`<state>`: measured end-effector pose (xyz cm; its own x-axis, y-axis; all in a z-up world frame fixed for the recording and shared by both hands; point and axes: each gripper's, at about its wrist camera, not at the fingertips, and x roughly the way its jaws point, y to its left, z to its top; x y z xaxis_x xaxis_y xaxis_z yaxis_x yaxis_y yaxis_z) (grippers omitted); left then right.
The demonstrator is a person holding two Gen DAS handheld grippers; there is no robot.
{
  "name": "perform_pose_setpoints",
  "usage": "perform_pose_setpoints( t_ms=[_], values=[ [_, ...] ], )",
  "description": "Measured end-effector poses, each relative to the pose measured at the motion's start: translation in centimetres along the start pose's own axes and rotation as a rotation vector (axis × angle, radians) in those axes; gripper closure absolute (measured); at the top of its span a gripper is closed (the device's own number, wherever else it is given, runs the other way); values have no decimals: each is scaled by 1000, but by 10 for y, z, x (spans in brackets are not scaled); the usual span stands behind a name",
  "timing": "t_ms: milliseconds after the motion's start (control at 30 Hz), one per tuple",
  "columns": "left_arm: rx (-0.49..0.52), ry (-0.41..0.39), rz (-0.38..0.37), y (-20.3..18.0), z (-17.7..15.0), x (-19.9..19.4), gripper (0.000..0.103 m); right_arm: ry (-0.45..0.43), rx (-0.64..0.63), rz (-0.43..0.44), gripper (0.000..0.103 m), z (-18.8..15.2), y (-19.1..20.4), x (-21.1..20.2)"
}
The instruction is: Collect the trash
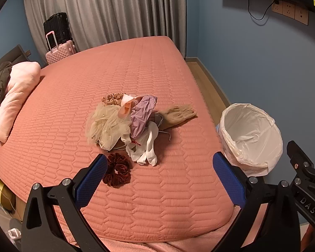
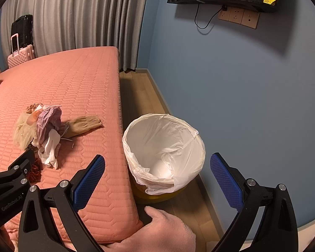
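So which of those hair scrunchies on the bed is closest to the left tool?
The dark red velvet scrunchie, lying right beside the left tool's fingertip. The tan scrunchie sits at the pile's far side.

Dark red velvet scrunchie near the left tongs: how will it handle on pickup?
The scrunchie looks soft and ruffled, so it will probably squash and droop. Likely very light. Lying flat and apart from the pile, it shouldn't roll.

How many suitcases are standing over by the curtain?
2. A black suitcase stands against the grey curtain, and a smaller pink suitcase stands right in front of it, beyond the bed's far corner. The bed could hide others.
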<state>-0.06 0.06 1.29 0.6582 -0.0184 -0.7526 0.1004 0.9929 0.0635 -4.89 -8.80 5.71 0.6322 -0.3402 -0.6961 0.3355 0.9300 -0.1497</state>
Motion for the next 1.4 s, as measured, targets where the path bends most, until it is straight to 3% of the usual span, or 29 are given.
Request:
perform_pose_setpoints(
  t_ms=[933, 1400],
  values=[
    [-25, 11, -23, 8, -2, 1, 7, -12, -4, -12, 6, 5, 2, -5],
    [-13, -37, -49, 14, -2, 1, 7, -17, 8, 14, 6, 9, 13, -6]
  ],
)
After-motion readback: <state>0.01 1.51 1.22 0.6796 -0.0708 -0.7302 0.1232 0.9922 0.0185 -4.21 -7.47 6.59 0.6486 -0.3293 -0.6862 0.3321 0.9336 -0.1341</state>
